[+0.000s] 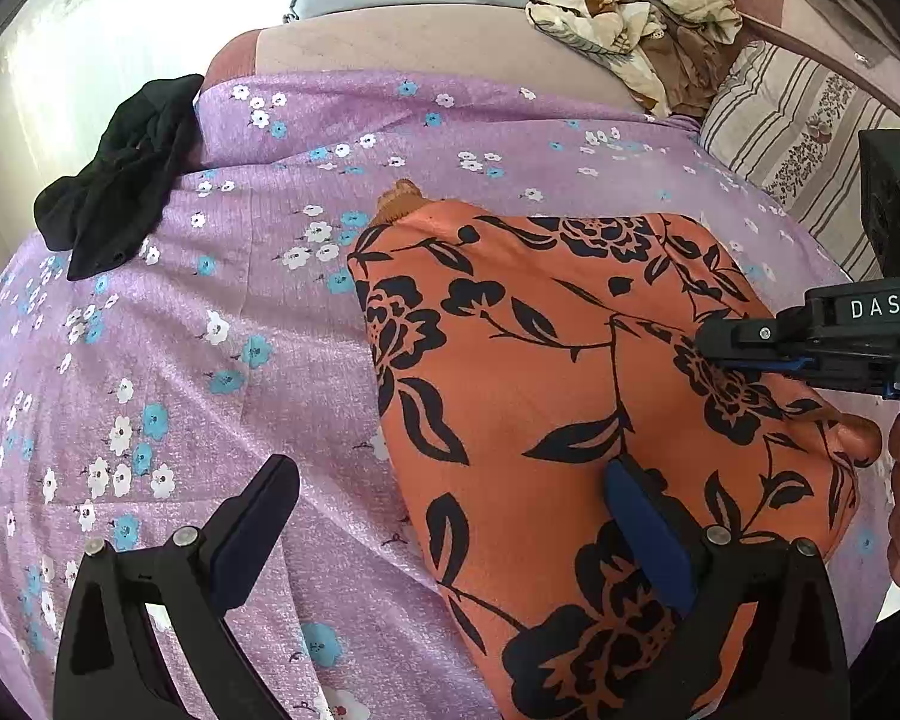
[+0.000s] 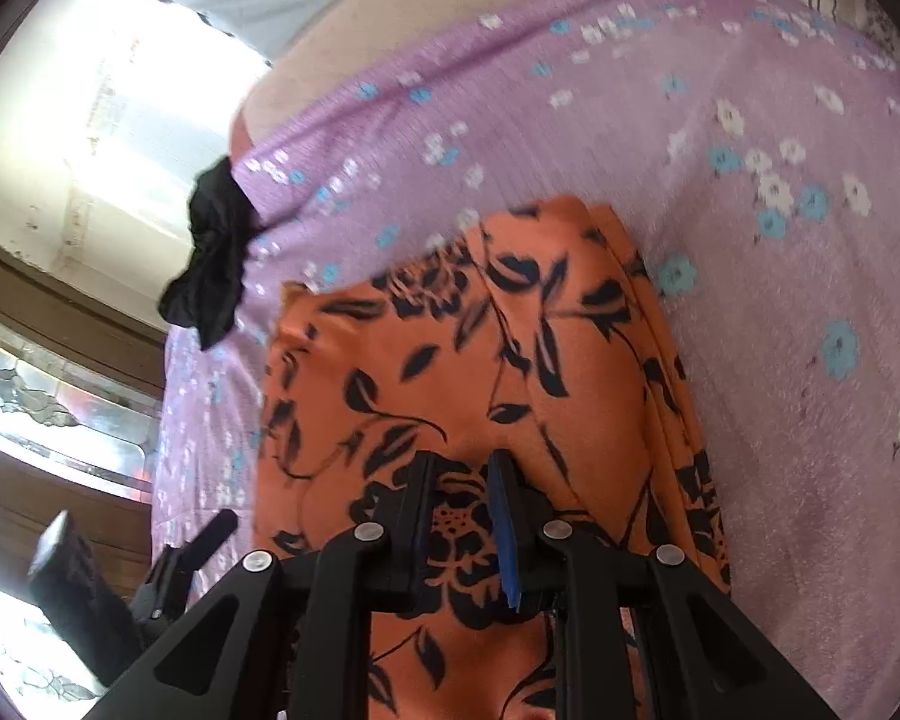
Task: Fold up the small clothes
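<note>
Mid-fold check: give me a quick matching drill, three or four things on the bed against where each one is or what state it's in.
Things:
1. orange floral garment
2. black garment
3. left gripper
4. right gripper

States:
A. bunched at the far left edge of the purple bedsheet
B. jaws wide apart
C. spread flat mid-bed
D. jaws close together over the orange cloth

Pairs: 1-C, 2-A, 3-B, 4-D

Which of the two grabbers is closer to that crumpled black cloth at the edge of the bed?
Left. The left gripper hovers open at the orange garment's edge, on the black cloth's side. The right gripper sits over the garment, farther away.
</note>
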A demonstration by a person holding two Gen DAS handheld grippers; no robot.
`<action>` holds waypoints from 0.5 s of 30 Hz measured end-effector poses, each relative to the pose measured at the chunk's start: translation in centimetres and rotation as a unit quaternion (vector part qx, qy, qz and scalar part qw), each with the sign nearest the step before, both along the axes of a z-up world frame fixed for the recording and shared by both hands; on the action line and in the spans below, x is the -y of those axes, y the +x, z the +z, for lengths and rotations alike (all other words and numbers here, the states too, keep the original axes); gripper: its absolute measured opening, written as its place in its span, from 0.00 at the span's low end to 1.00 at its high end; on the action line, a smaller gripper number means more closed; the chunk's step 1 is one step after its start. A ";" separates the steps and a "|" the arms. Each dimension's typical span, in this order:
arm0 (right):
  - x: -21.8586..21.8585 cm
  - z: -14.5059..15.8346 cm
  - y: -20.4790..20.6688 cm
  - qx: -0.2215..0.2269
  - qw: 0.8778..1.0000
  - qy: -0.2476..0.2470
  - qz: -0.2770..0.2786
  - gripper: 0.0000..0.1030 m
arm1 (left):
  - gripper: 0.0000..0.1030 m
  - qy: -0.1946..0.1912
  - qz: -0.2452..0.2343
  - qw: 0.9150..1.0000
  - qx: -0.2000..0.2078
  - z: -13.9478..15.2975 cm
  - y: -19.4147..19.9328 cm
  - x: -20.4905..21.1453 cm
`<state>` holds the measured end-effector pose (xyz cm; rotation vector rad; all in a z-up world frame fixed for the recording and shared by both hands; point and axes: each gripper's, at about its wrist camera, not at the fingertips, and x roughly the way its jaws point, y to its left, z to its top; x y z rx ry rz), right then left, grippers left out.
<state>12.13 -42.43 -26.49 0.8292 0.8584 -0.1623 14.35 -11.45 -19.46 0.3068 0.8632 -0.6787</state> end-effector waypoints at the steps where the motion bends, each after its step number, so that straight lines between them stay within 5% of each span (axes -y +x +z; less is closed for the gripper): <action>1: 0.0 0.0 0.0 0.000 1.000 0.000 0.000 0.20 | 0.98 0.000 0.000 1.000 0.000 0.0 0.0 0.0; 15: 0.4 1.9 -1.1 0.042 0.999 -0.014 -0.001 0.21 | 0.98 0.001 0.000 1.000 0.001 0.0 0.0 0.0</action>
